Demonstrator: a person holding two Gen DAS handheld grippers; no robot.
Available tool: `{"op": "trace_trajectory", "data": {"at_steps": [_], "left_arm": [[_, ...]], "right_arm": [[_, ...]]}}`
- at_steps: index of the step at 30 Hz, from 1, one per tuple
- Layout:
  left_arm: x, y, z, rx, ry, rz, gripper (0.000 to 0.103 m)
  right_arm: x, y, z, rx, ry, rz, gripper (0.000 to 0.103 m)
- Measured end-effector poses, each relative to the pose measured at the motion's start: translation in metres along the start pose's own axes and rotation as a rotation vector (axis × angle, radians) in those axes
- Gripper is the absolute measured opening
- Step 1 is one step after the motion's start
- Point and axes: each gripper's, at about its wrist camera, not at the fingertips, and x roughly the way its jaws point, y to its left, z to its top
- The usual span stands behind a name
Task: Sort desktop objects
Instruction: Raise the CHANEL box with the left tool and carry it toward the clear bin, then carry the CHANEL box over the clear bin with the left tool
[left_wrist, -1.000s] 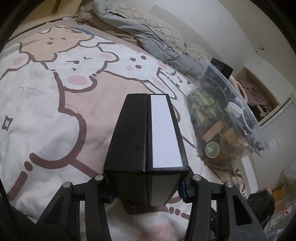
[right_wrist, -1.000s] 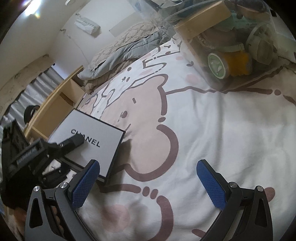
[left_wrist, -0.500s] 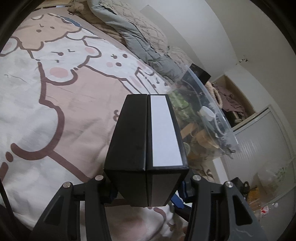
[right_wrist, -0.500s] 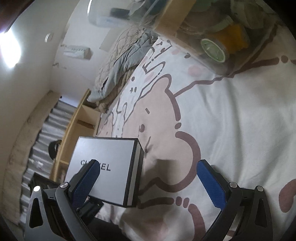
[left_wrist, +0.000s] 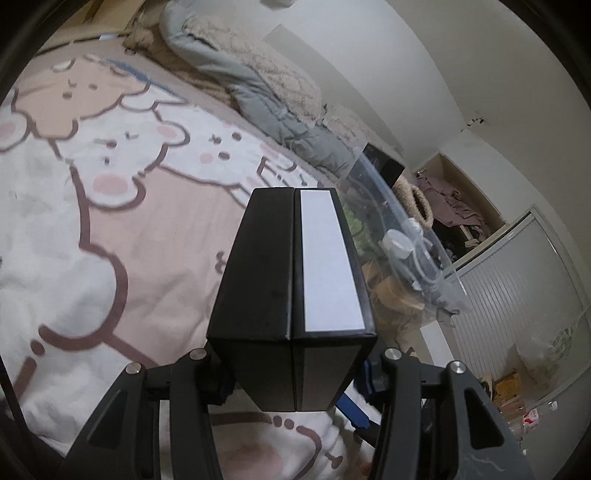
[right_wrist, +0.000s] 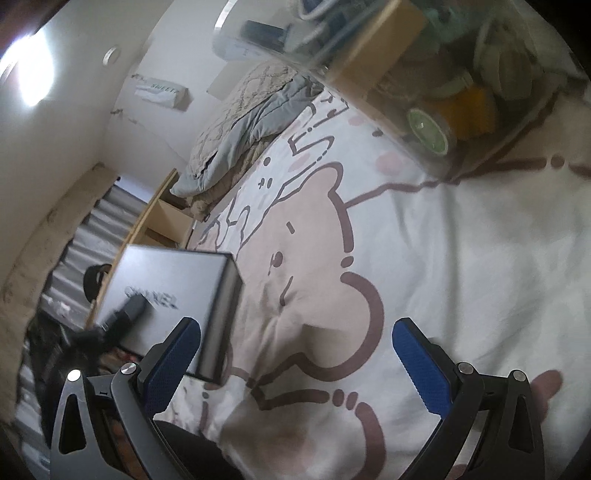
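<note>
My left gripper (left_wrist: 295, 380) is shut on a black box (left_wrist: 291, 273) with a white lid, held on edge and raised above the bed. In the right wrist view the same box (right_wrist: 166, 288) shows its white lettered lid at the left, with one left gripper finger (right_wrist: 125, 314) across it. My right gripper (right_wrist: 295, 354) stands open low over the cartoon-bear bedsheet (right_wrist: 443, 258), with nothing between its blue pads (right_wrist: 421, 365). The box lies just beyond its left pad.
A clear plastic bin (left_wrist: 410, 254) full of mixed items sits on the bed to the right of the box; in the right wrist view the bin (right_wrist: 424, 81) is at the top right. A grey quilt (left_wrist: 258, 81) is heaped at the bed's far end. A cluttered floor lies beyond the bed's right edge.
The left gripper has lifted the box up off the sheet. The right gripper's view has rolled, and the box now sits closer to its left pad.
</note>
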Motion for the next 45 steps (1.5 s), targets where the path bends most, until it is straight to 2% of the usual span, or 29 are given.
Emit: {"op": "trace_trajectory", "data": {"at_steps": [5, 11, 18, 25, 33, 40, 45], "left_arm": [[-0.008, -0.015, 0.011, 0.042, -0.022, -0.005, 0.05], [-0.006, -0.035, 0.023, 0.092, -0.028, -0.009, 0.05], [0.003, -0.08, 0.042, 0.179, -0.043, -0.052, 0.05], [0.025, -0.133, 0.061, 0.258, -0.037, -0.124, 0.05], [0.065, -0.199, 0.075, 0.349, -0.001, -0.197, 0.05], [0.116, -0.253, 0.079, 0.441, 0.066, -0.22, 0.05], [0.151, -0.28, 0.074, 0.479, 0.108, -0.212, 0.05]], "right_arm": [[-0.016, 0.01, 0.005, -0.094, -0.034, -0.041, 0.103], [-0.042, 0.025, 0.021, -0.276, -0.094, -0.157, 0.103], [-0.073, 0.025, 0.045, -0.38, -0.137, -0.218, 0.103], [-0.114, 0.03, 0.07, -0.428, -0.216, -0.274, 0.103], [-0.152, 0.028, 0.094, -0.442, -0.263, -0.343, 0.103], [-0.167, 0.01, 0.1, -0.404, -0.291, -0.355, 0.103], [-0.166, -0.007, 0.103, -0.363, -0.275, -0.359, 0.103]]}}
